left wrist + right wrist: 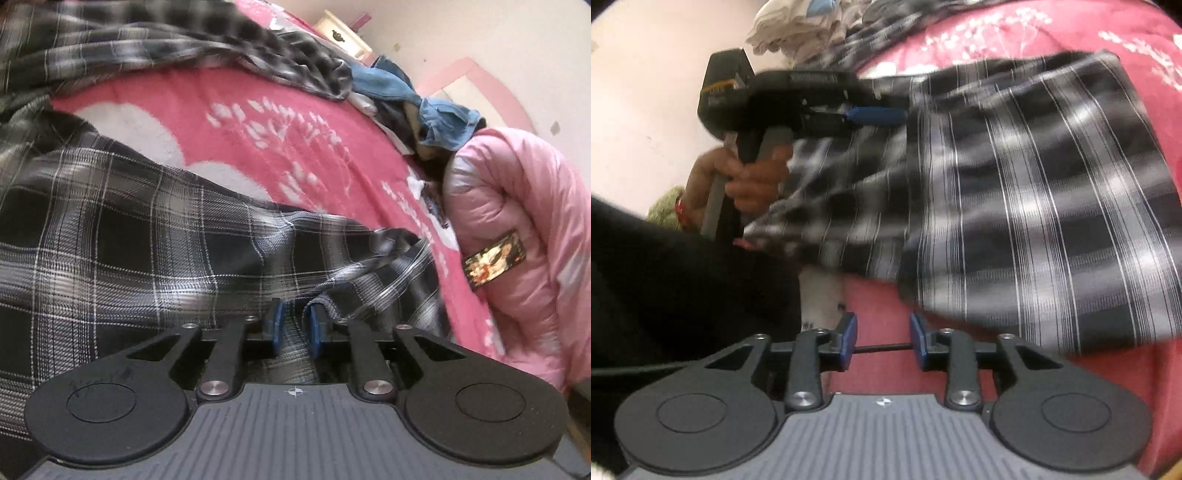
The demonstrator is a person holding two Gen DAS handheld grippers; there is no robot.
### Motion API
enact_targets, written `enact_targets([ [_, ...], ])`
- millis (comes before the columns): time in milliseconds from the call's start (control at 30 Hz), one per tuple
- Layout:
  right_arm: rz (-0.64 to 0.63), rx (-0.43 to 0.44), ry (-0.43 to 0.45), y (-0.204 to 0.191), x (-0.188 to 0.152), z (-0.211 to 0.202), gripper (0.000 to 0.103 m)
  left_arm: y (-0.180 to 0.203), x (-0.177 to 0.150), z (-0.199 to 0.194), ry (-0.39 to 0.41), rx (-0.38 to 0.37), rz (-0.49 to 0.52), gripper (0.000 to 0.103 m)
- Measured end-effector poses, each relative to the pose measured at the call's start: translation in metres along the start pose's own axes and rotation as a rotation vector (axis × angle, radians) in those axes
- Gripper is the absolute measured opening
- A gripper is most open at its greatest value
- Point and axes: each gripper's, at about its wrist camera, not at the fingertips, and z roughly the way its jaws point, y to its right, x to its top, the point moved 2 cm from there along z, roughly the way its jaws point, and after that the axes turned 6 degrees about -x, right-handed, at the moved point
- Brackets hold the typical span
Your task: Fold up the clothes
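Observation:
A black, grey and white plaid shirt (110, 236) lies spread over the pink blanket (280, 110). My left gripper (295, 326) is shut on a fold of that shirt, and cloth fills the narrow gap between its blue pads. The right wrist view shows the same shirt (1034, 192) from the other side. There a hand (746, 184) holds the left gripper (875, 114), whose blue finger reaches into the shirt's edge. My right gripper (883, 339) is open just short of the shirt's near hem, with only the pink blanket (879, 302) between its fingers.
A pile of clothes, with blue denim (417, 103) on top, sits at the bed's far side. A pink padded jacket (517, 236) lies to the right. Crumpled white cloth (798, 26) lies beyond the left gripper. A dark sleeve (665, 280) fills the lower left of the right wrist view.

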Motion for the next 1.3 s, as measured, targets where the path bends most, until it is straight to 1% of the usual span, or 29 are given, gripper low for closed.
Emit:
enact_targets([
  [100, -0.031, -0.030, 0.006, -0.003, -0.011, -0.011, 0.035, -0.003, 0.003, -0.006, 0.013, -0.014, -0.034, 0.044],
  [167, -0.063, -0.055, 0.035, -0.006, -0.015, -0.019, 0.036, -0.006, 0.005, -0.009, 0.020, -0.018, -0.056, 0.048],
  [267, -0.157, -0.117, 0.148, -0.015, -0.009, -0.029, 0.036, -0.010, 0.008, -0.014, 0.027, -0.019, -0.077, 0.051],
  [333, -0.237, -0.166, 0.188, -0.023, -0.003, -0.028, 0.036, -0.008, 0.008, -0.018, 0.039, -0.003, -0.068, 0.052],
  [400, -0.315, -0.203, 0.190, -0.028, 0.002, -0.024, 0.036, -0.001, 0.007, -0.022, 0.049, 0.015, -0.031, 0.052],
  [433, -0.339, -0.205, 0.182, -0.030, 0.003, -0.022, 0.036, 0.003, 0.007, -0.024, 0.054, 0.024, -0.011, 0.052],
  [500, -0.349, -0.183, 0.158, -0.031, 0.002, -0.018, 0.035, 0.013, 0.003, -0.030, 0.054, 0.037, 0.053, 0.052],
  [567, -0.325, -0.200, 0.173, -0.029, -0.001, -0.018, 0.035, 0.023, -0.002, -0.036, 0.049, 0.041, 0.115, 0.053],
  [600, -0.297, -0.217, 0.201, -0.027, -0.001, -0.021, 0.035, 0.028, -0.006, -0.038, 0.041, 0.034, 0.145, 0.053],
  [733, -0.079, -0.235, 0.353, -0.003, 0.007, -0.036, 0.036, 0.049, -0.027, -0.034, -0.029, -0.004, 0.266, 0.053],
  [767, -0.039, -0.237, 0.378, 0.002, 0.008, -0.040, 0.036, 0.055, -0.033, -0.031, -0.050, -0.017, 0.295, 0.053],
  [933, 0.046, -0.244, 0.427, 0.020, 0.010, -0.053, 0.036, 0.080, -0.061, -0.018, -0.140, -0.082, 0.465, 0.053],
  [1033, 0.090, -0.237, 0.447, 0.029, 0.010, -0.061, 0.036, 0.090, -0.072, -0.015, -0.170, -0.090, 0.561, 0.053],
  [1133, 0.165, -0.220, 0.466, 0.041, 0.008, -0.069, 0.036, 0.096, -0.080, -0.010, -0.202, -0.083, 0.631, 0.053],
  [1233, 0.188, -0.225, 0.479, 0.044, 0.004, -0.073, 0.036, 0.106, -0.090, -0.007, -0.236, -0.094, 0.723, 0.053],
  [1300, 0.204, -0.227, 0.487, 0.047, 0.002, -0.076, 0.036, 0.111, -0.095, -0.002, -0.264, -0.085, 0.779, 0.053],
])
